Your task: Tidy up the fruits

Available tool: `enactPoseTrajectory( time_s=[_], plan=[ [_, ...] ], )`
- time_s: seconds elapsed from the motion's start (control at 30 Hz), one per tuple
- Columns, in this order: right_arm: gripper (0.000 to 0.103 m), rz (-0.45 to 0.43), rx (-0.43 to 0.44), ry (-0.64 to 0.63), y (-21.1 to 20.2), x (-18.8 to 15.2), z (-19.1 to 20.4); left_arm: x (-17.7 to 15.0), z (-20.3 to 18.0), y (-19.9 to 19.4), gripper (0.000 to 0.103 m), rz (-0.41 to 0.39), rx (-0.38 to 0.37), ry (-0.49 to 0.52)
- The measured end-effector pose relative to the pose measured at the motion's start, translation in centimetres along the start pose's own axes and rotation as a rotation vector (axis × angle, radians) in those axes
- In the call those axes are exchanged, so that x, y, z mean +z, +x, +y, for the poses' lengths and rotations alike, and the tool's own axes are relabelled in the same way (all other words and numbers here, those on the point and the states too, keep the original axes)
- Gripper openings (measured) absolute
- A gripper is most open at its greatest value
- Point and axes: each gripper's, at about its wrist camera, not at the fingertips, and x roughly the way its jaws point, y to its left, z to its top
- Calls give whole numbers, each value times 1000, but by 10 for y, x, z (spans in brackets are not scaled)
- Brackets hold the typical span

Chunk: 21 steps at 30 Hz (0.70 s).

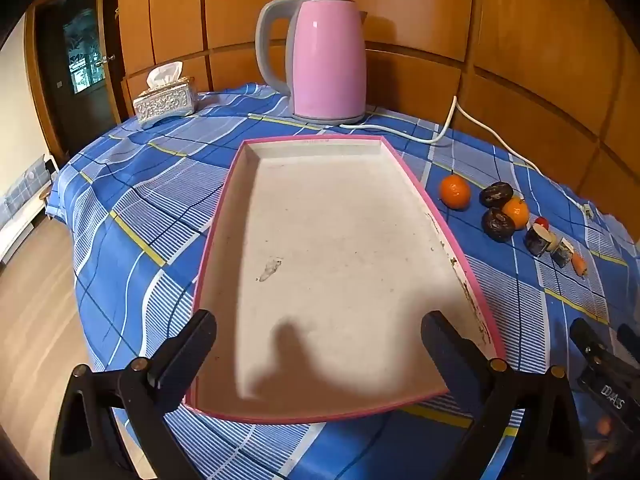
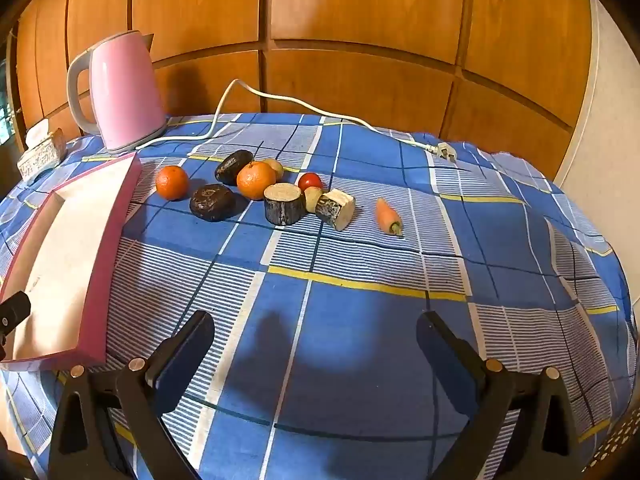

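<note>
Right gripper [image 2: 316, 344] and left gripper [image 1: 320, 340] both gape wide, empty. Fruits [image 2: 252, 180] sit clustered ahead of the right, touching; grabbing 1 could roll neighbours away from the tray [image 2: 108, 240].

You are in a home: a pink kettle [image 1: 328, 60] and tissue box [image 1: 166, 98] sit on a checked tablecloth [image 2: 360, 280].

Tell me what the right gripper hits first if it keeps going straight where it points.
Probably the bare blue plaid tablecloth: the open right gripper points down at it, short of the round bark-edged wooden block. Depth is uncertain.
</note>
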Motion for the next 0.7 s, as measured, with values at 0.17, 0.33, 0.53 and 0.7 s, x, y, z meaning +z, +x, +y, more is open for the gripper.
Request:
enactPoseTrajectory(
  time_s=[0.17, 0.33, 0.53, 0.7],
  plan=[
    [103, -8, -13, -32, 3, 1, 4, -2, 1, -6, 103, -25, 4, -5],
    [103, -24, -8, -23, -6, -2, 5, 2, 0, -7, 103, -22, 9, -2],
    [103, -27, 8, -32, -9, -3, 6, 1, 3, -6, 103, -19, 7, -7],
    [103, -27, 7, -41, -10, -1, 11, 0, 3, -7, 103, -24, 3, -4]
  ],
)
